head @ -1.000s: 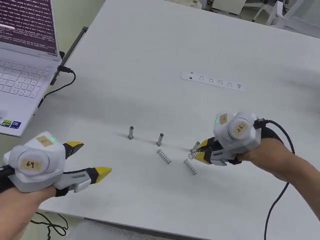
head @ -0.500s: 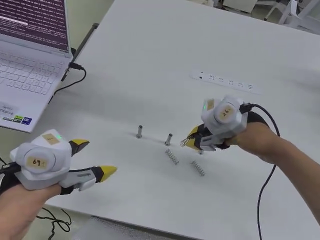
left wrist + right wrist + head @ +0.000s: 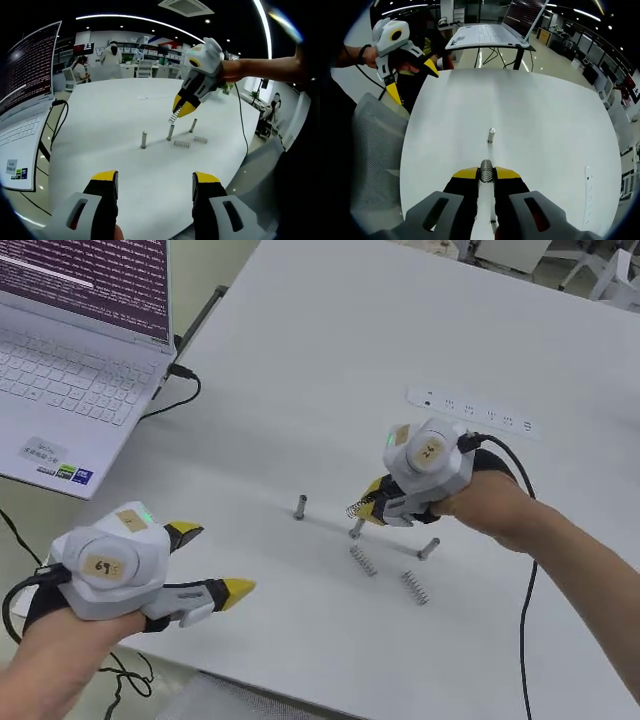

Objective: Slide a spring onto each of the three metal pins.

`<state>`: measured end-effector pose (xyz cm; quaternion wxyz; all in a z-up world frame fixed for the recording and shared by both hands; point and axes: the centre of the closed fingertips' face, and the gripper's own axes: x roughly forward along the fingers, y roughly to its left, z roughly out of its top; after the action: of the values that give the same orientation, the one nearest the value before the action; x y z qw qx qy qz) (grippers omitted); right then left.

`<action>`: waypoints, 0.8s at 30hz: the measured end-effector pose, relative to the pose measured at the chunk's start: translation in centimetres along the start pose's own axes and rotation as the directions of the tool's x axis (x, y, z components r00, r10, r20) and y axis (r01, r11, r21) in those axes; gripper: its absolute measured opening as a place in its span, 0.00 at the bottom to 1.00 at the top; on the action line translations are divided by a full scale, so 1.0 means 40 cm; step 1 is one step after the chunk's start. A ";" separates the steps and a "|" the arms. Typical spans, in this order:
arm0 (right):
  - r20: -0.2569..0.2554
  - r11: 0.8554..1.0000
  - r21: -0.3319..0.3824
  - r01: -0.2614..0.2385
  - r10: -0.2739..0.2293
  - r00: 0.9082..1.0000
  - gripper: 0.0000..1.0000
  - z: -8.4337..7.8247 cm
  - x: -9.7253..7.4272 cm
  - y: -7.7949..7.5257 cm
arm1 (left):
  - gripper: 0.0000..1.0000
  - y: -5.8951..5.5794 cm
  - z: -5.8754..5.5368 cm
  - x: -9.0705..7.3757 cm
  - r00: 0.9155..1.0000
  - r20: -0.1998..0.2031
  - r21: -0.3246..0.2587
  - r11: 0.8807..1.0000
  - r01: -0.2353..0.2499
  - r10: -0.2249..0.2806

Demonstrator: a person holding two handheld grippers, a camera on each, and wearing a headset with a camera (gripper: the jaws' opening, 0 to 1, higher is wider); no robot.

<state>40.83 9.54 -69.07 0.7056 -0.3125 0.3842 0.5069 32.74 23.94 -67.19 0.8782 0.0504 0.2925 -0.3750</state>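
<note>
Change over 1.0 s: the right gripper (image 3: 368,506) has left the right pin (image 3: 428,548) and moved along the row to the middle pin (image 3: 356,529), carrying its spring (image 3: 357,508) up off the desk (image 3: 300,370).

Near edge of the desk: the left gripper (image 3: 215,560) hangs just above the surface, its jaws wide apart with nothing between them, yellow tips pointing toward the pins.

Next in from that edge: two loose springs (image 3: 363,560) lie flat on the desk, apart from each other. One is just in front of the middle pin, the other just in front of the right pin.

Behind them: three pins stand upright in a slanted row, none with a spring on it. The left pin (image 3: 300,506) stands alone.

Over the middle pin: the right gripper's jaws are clamped on one end of the spring. The free end slants down to just above the pin top; I cannot tell whether they touch.

Toward the far edge: a white power strip (image 3: 475,412) lies flat. At the far left corner an open laptop (image 3: 70,340) overhangs the desk's left edge, with a black cable (image 3: 185,390) plugged into its side.
</note>
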 end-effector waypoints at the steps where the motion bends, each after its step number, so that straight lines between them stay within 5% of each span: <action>1: 0.001 1.000 -0.001 -0.004 0.004 1.000 0.08 0.007 0.007 0.000 | 0.56 -0.003 0.000 0.000 1.000 -0.001 0.003 1.000 0.003 -0.003; 24: -0.037 0.999 -0.029 -0.014 0.013 0.999 0.09 0.061 0.104 -0.019 | 0.55 0.015 -0.023 0.006 1.000 -0.010 -0.014 1.000 0.016 -0.016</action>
<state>42.91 13.33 -71.36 0.6904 -0.3293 0.3917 0.5114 32.86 24.49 -68.16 0.8741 0.0438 0.3001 -0.3795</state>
